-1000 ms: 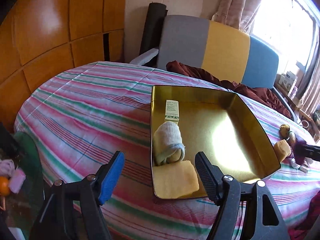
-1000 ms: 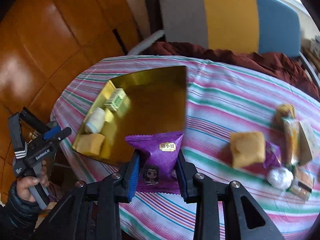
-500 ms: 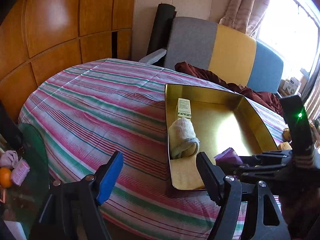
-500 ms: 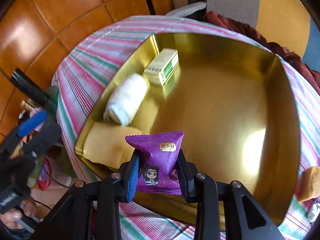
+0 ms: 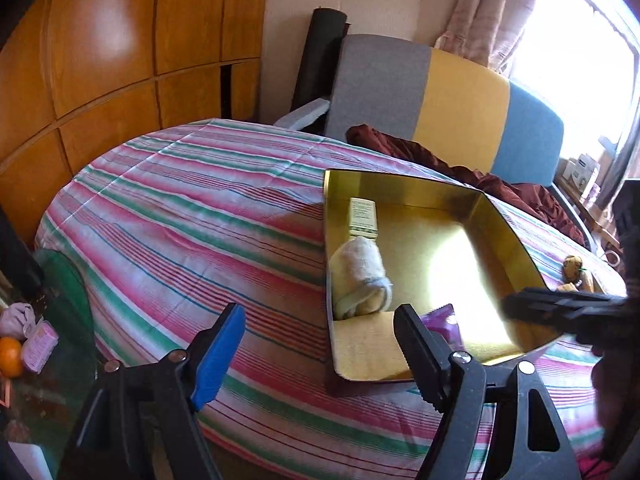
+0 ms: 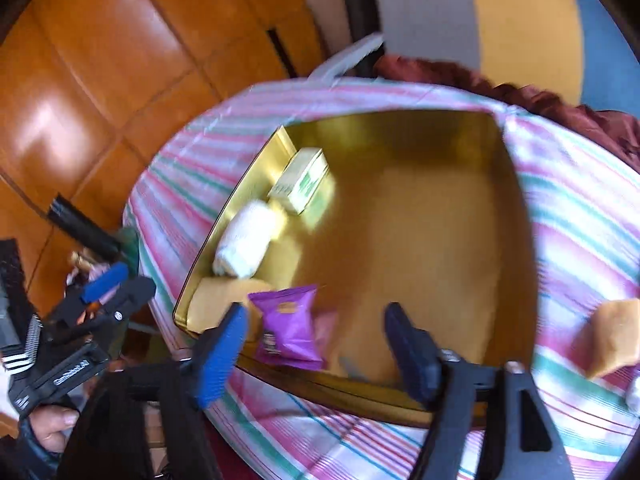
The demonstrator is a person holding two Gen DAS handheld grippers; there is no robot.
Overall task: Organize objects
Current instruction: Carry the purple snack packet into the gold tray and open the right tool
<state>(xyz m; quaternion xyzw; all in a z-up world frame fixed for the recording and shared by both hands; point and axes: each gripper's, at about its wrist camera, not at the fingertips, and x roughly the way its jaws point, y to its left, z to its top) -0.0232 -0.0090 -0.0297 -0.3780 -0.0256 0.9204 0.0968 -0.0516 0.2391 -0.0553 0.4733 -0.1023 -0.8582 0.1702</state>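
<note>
right gripper [image 6: 316, 344] spread wide, empty; purple foil snack packet [image 6: 290, 332] lies in shiny gold rectangular tin [image 6: 516, 216], 6 o'clock edge. left gripper [image 5: 320, 344] wide, empty. lift straight clear, avoid snagging packet.

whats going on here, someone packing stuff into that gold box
Yes. A person with two handheld grippers is sorting small items into the gold tin. The right gripper is open, the purple snack packet lying inside beside the rolled towel. The left gripper hovers open, empty.

Purple snack packet [image 6: 291, 331] inside gold tin [image 6: 516, 184]
</note>
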